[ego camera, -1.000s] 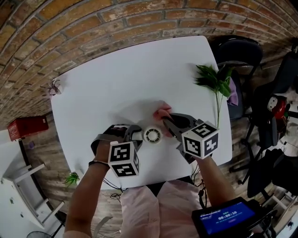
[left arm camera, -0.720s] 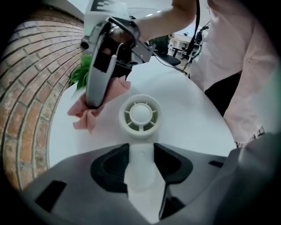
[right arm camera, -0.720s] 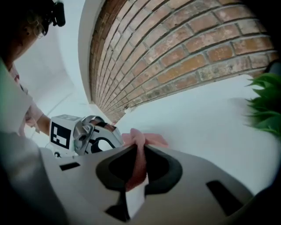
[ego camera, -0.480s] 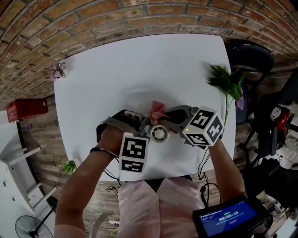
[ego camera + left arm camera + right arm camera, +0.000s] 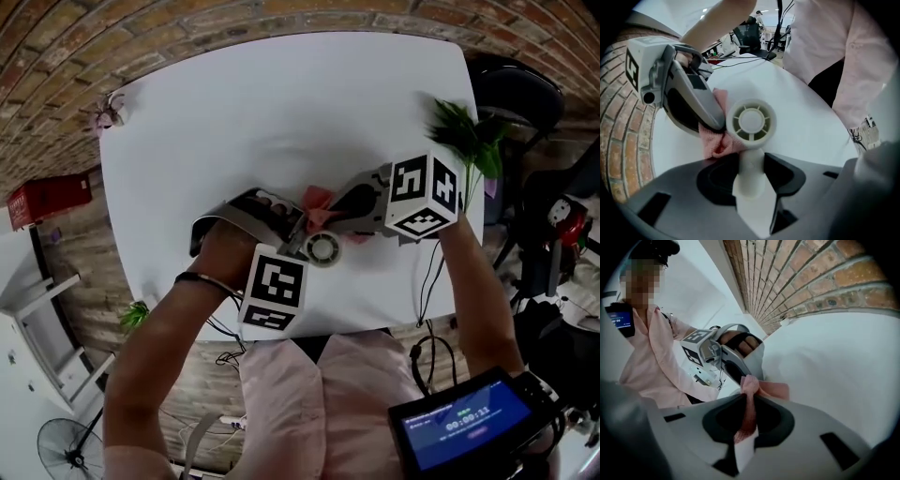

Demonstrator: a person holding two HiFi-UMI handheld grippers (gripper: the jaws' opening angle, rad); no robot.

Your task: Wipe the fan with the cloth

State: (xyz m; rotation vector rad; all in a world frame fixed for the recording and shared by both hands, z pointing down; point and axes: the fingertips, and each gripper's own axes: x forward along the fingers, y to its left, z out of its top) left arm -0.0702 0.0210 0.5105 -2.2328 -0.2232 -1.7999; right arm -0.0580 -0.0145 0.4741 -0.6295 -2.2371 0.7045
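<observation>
clamping the fan (image 5: 751,123), left gripper (image 5: 751,172); right gripper (image 5: 746,408) pinches the cloth (image 5: 765,388) (pink).

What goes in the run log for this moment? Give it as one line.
left hand-held gripper: shut on fan handle | right hand-held gripper: shut on cloth | cloth: against fan head's side
</observation>
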